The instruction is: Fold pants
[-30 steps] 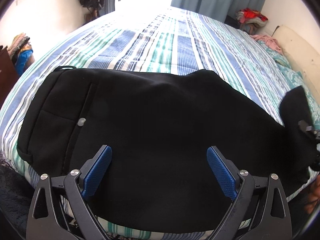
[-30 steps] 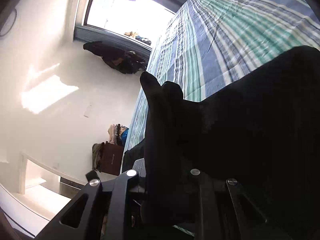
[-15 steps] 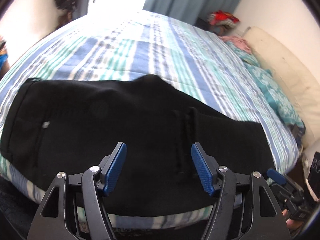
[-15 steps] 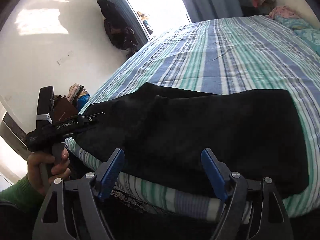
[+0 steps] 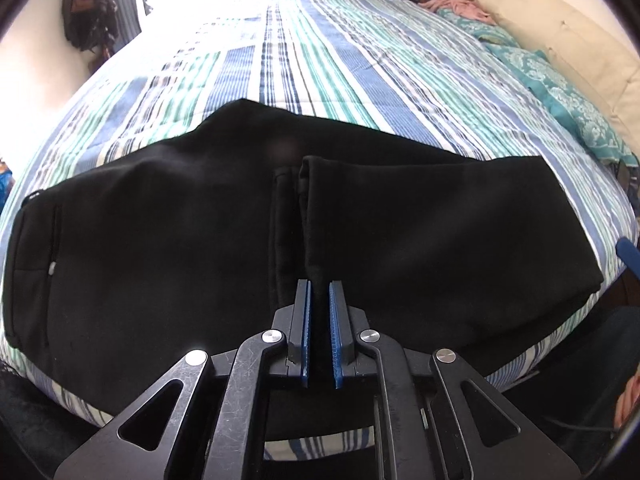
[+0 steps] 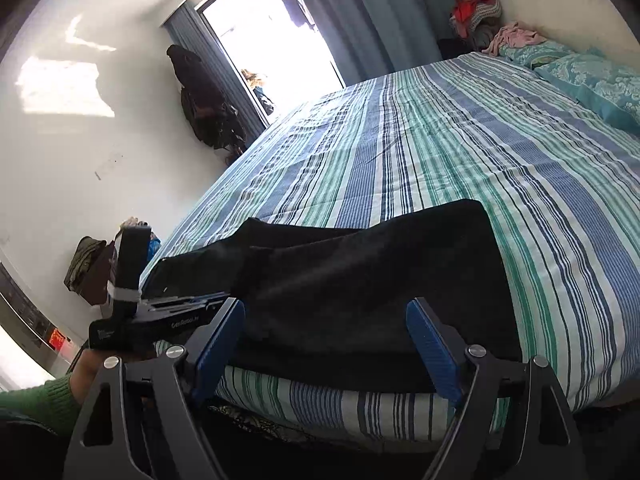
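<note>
The black pants (image 5: pixel 168 240) lie across the near edge of the bed (image 5: pixel 360 80), long axis running from 9 o'clock to 3 o'clock in your left wrist view, waistband and pocket button at the 9 o'clock end, and the legs already doubled back so that their hem edges (image 5: pixel 304 184) sit at the middle of the garment. That hem line runs from 12 o'clock straight down to 6, right into your left gripper (image 5: pixel 319 300), whose jaws have closed to a narrow slit; dark cloth shows in the slit, and they appear to be pinching the near corner of the hem, though black on black leaves that uncertain. Your right gripper (image 6: pixel 326 340) has its jaws wide and empty, hovering just off the bed's edge with the folded end (image 6: pixel 460 280) of the pants at 12 o'clock ahead of it. Your left hand (image 6: pixel 86 364), green sleeve showing, sits at 9 o'clock in the right wrist view. The next fold likely runs along that long axis, and your left is the nearer to the free hems, while your right is nearer the folded end.
</note>
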`<state>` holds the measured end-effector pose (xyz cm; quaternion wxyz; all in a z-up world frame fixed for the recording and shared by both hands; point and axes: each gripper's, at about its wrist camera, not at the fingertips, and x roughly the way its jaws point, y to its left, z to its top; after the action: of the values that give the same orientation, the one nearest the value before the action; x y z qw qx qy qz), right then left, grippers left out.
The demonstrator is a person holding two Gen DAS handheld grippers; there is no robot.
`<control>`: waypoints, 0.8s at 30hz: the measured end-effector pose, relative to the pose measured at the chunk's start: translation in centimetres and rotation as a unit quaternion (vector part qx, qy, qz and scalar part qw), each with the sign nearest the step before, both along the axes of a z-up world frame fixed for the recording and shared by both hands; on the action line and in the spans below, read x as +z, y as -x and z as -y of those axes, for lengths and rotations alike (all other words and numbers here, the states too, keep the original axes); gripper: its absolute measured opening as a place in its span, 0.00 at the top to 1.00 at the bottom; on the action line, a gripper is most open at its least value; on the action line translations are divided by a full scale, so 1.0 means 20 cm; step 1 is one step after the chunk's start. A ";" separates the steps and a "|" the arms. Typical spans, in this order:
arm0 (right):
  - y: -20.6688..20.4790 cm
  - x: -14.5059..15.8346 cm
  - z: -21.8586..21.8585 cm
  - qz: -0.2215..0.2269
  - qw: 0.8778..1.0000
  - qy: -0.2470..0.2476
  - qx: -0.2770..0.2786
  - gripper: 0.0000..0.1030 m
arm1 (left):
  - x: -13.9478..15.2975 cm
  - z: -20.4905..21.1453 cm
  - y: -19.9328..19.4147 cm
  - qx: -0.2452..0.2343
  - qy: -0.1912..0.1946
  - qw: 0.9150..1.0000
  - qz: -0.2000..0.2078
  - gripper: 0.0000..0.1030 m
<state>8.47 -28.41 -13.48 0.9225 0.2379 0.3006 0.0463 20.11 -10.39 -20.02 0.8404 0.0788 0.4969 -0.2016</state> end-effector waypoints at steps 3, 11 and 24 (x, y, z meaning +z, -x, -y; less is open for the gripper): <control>-0.15 -0.08 0.14 -0.026 0.997 -0.074 -0.005 0.19 | -0.03 0.02 -0.01 -0.003 -0.002 1.000 0.006 0.87; -0.40 -0.23 0.24 -0.131 0.985 -0.115 -0.008 0.27 | -0.02 0.00 0.01 -0.012 0.023 1.000 0.007 0.80; -0.73 -0.34 0.37 -0.202 0.974 -0.090 -0.051 0.23 | -0.02 0.03 0.02 -0.022 0.022 0.999 0.009 0.68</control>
<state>23.09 -35.90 -20.35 0.8185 0.3397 0.4628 -0.0227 19.73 -10.99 -20.45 0.8415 0.0732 0.4833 -0.2301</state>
